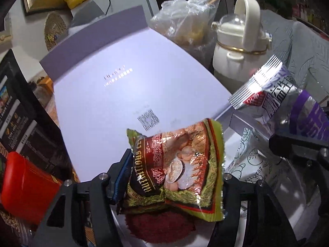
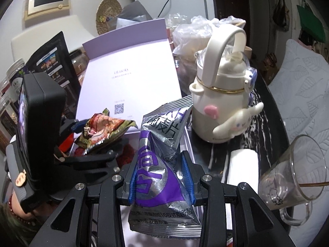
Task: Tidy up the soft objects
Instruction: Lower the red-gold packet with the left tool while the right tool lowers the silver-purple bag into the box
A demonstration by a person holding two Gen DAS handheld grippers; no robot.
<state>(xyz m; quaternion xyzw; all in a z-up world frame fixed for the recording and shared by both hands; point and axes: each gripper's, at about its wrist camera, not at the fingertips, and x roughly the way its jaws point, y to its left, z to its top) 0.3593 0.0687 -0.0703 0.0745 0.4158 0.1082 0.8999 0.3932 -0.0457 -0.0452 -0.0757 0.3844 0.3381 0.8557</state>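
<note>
Right in front of me, my right gripper (image 2: 161, 177) pinches a silver and purple packet (image 2: 162, 164). My left gripper (image 1: 174, 170) has the green snack packet (image 1: 176, 168) between its jaws, above the pale purple box lid (image 1: 115, 94); whether they press it, I cannot tell.

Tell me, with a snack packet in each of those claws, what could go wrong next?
The green packet seems loosely held in the left gripper, only one blue pad near it, so it may slip out early. The silver and purple packet, pinched in the right gripper, swings close to the cream kettle. The glass mug beside it could be knocked.
</note>
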